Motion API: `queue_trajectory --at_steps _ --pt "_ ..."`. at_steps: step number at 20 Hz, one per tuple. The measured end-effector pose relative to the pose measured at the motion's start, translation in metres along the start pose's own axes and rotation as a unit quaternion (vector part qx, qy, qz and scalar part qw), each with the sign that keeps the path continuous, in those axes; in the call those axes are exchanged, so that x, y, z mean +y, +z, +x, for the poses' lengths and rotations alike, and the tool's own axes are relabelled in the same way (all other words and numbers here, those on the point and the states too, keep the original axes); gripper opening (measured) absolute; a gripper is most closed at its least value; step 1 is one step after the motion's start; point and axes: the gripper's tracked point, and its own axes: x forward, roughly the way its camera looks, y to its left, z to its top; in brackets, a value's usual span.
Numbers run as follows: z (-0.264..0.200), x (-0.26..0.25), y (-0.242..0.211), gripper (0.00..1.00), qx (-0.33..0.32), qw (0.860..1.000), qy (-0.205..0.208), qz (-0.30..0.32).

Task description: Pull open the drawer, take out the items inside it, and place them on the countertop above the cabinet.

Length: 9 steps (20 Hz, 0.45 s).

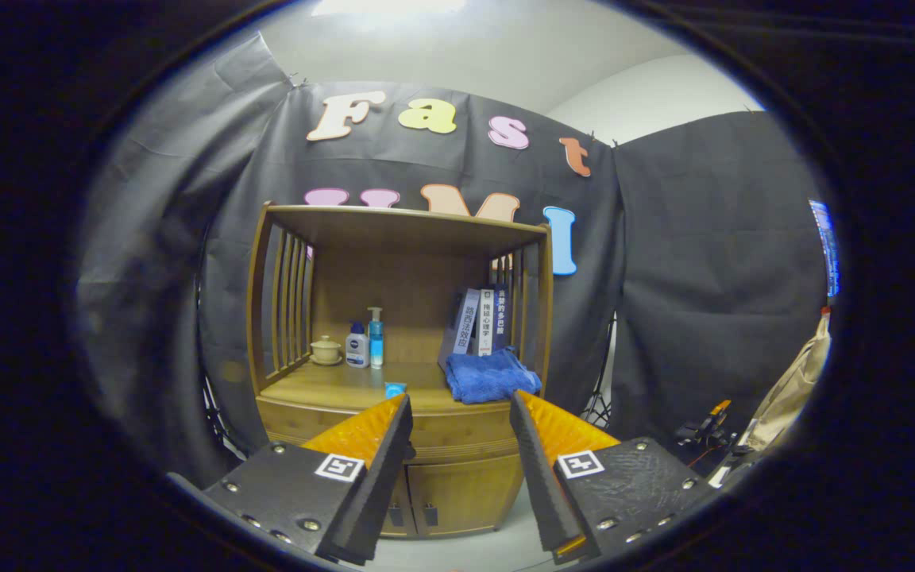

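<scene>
spread wide and holding nothing, the gripper (pixel 461 409) faces the wooden cabinet (pixel 398 365), whose drawer (pixel 457 435) sits shut under the countertop (pixel 330 387), where a blue towel (pixel 491 378), books (pixel 480 320), bottles (pixel 376 338) and a small blue item (pixel 395 389) rest.

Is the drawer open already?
No, the drawer sits flush and closed in the cabinet, seen between the open gripper jaws.
</scene>
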Motion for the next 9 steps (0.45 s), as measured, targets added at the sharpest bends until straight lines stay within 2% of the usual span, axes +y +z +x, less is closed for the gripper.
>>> queue_trajectory --at_steps 7,9 --pt "0.015 -0.006 0.001 0.74 -0.021 1.0 0.006 0.004" --pt "0.025 -0.005 0.002 0.74 -0.035 0.999 0.026 0.014"
